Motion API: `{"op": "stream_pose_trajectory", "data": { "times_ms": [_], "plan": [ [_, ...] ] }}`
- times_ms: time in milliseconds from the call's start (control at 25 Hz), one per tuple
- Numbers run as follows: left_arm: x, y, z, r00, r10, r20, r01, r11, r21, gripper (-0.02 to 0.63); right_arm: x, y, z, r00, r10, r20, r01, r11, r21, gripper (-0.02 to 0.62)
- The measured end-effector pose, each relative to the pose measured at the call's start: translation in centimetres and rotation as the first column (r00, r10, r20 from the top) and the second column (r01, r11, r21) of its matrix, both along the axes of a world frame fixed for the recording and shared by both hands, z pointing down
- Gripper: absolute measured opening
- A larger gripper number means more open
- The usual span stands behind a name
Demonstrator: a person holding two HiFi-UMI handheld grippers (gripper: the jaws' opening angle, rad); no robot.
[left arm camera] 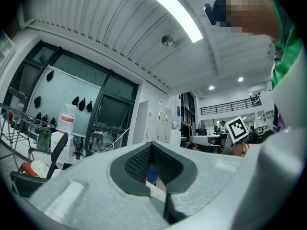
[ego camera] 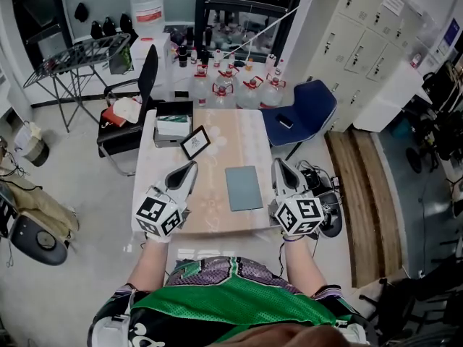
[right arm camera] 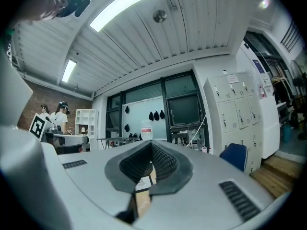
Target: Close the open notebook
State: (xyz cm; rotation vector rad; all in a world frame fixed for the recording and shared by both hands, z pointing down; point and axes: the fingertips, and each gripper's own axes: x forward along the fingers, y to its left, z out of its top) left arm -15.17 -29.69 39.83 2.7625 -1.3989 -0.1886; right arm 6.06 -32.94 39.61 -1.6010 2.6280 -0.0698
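Nearest me, the left gripper point(ego camera: 189, 166) and right gripper point(ego camera: 279, 165) are held level at the near edge of the table point(ego camera: 210, 219); I read both pairs of jaws as pressed together, with nothing between them. The notebook point(ego camera: 244, 187) lies flat between the grippers, grey-green cover up, touching neither. Its right edge is just beside the right gripper, and bare tabletop separates it from the left. Farther off, a small framed picture point(ego camera: 195, 142) and a box point(ego camera: 173, 126) fill the far left corner; a blue chair point(ego camera: 304, 107) stands behind
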Motion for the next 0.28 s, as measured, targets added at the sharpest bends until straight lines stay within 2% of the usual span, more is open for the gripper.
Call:
{"op": "stream_pose_trajectory", "data": {
  "times_ms": [280],
  "plan": [
    [-0.6, 0.6, 0.4, 1.000, 0.008, 0.003, -0.008, 1.000, 0.002, 0.015, -1.1, -0.2, -0.1, 1.000, -0.014, -0.005, 0.013, 1.000, -0.005, 0.002]
  ]
}}
